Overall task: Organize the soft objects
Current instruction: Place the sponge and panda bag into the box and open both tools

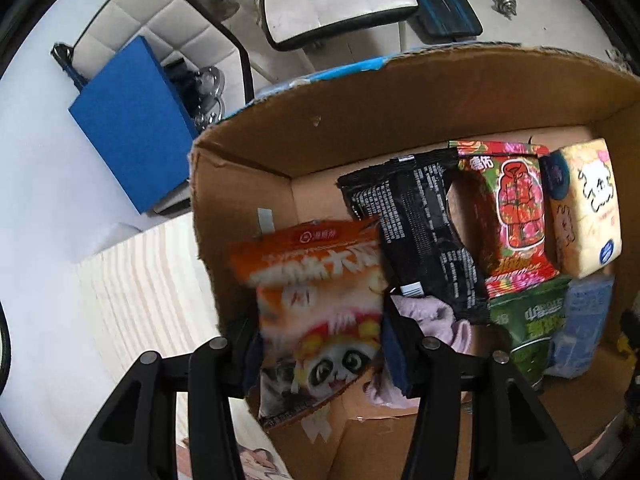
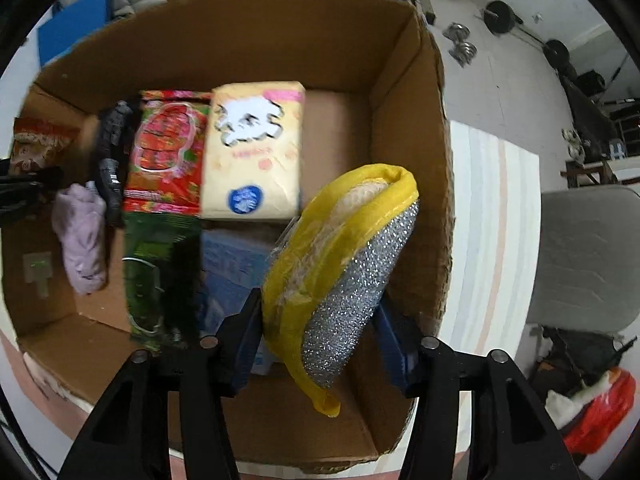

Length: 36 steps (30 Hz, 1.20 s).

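Observation:
My left gripper (image 1: 320, 356) is shut on an orange panda snack bag (image 1: 320, 300) and holds it over the left side of the cardboard box (image 1: 400, 96). My right gripper (image 2: 320, 332) is shut on a yellow and silver glitter scrub sponge (image 2: 340, 264) over the right side of the same box (image 2: 432, 160). In the box lie a black packet (image 1: 420, 232), a red-green packet (image 1: 516, 216), a yellow tissue pack (image 1: 588, 204), a green packet (image 1: 528, 324), a blue pack (image 1: 584, 320) and a lilac cloth (image 1: 432, 316). The left gripper's edge shows in the right wrist view (image 2: 24, 188).
A blue folder (image 1: 132, 128) lies on a white chair left of the box. A pale wooden board (image 1: 148, 292) sits under the box. Dumbbells (image 2: 460, 44) and barbell weights (image 2: 500, 16) lie on the floor. A grey seat (image 2: 588, 256) stands at the right.

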Tool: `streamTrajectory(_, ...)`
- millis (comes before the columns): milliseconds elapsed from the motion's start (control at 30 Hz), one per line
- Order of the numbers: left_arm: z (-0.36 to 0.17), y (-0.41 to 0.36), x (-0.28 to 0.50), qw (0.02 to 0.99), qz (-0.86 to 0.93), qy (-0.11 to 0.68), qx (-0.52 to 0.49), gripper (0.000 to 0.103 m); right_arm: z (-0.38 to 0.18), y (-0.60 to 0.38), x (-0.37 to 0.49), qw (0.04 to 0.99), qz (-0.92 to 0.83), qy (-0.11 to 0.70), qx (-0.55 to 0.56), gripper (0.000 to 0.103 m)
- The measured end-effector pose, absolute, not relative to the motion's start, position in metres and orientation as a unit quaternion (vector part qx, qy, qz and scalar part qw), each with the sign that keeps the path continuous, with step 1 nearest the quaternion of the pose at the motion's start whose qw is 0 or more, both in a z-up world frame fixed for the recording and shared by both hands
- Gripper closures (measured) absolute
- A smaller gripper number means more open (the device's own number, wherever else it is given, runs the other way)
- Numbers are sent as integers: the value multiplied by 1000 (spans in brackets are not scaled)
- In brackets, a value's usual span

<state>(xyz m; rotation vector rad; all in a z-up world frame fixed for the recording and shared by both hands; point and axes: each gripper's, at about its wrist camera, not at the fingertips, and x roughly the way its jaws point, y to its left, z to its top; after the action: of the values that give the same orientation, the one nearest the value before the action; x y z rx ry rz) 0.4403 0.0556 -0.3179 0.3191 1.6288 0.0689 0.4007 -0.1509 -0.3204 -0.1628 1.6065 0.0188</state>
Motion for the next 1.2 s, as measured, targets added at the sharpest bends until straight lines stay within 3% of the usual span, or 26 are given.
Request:
streamTrajectory(100,-314,58,444,680,30,721,126,49,-320,-152,401,696,10,715,-62,41)
streamTrajectory(167,-311,59,446,687,24,717,118,36,-318,-152,401,700,9,712,-59,36)
streamTrajectory(400,-293,57,439,703,22,702,112,26,-307,-152,400,709,6,704,-45,24)
streamTrajectory(500,-286,59,434,709,9,701,79,15,-299,-156,397,713,8,700,-33,18)
streamTrajectory(567,-284,61,431,714,-8,698,51,5,-293,-157,395,715,13,699,-20,8)
streamTrajectory(633,-278,61,424,719,-19,695,25,4,-288,-159,392,718,23,696,-1,0)
streamTrajectory(767,-263,59,404,732,-34,681,-18,4,-278,-161,381,728,33,685,21,0)
streamTrajectory(1200,-218,43,326,789,-1,614,-15,4,-254,-151,333,761,50,647,8,0)
